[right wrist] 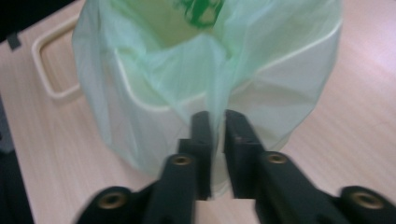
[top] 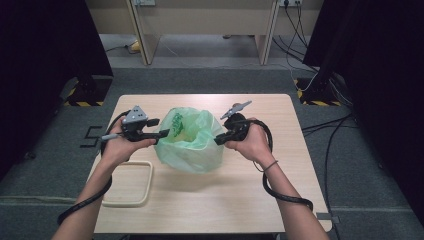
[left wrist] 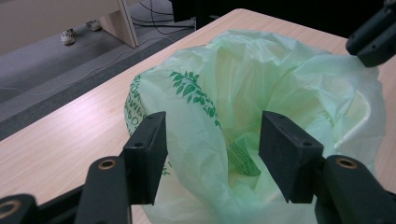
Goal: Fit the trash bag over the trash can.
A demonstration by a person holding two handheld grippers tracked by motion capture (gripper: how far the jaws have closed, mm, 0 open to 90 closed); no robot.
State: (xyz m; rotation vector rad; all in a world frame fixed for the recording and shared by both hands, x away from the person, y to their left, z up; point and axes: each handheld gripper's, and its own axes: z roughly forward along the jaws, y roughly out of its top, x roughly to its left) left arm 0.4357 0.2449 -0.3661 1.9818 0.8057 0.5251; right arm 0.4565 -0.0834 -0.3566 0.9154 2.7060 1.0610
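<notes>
**Bench inspection: one lined bin, one loose frame, two hand-held grippers**

The bench point(top: 210, 200) is a light wood top on grey carpet, with dark curtains on both sides and cables on the floor at the right. At the bench's left front lies one cream rectangular frame point(top: 131, 183), flat, its left part crossed by the person's forearm.

The left hand-held gripper point(top: 159, 135) sits at the bag's left edge. In its own view the jaws stand apart, with bag film bulging between them; whether the pads touch it cannot be told.

At centre stands one cream bin point(right wrist: 275, 93), largely hidden under one pale green plastic bag point(top: 192, 142) with green leaf print. The bin's contents are not visible.

The right hand-held gripper point(top: 220, 139) meets the bag's right edge. Its own view, somewhat blurred, shows the jaws pressed together on a fold of the bag film.
</notes>
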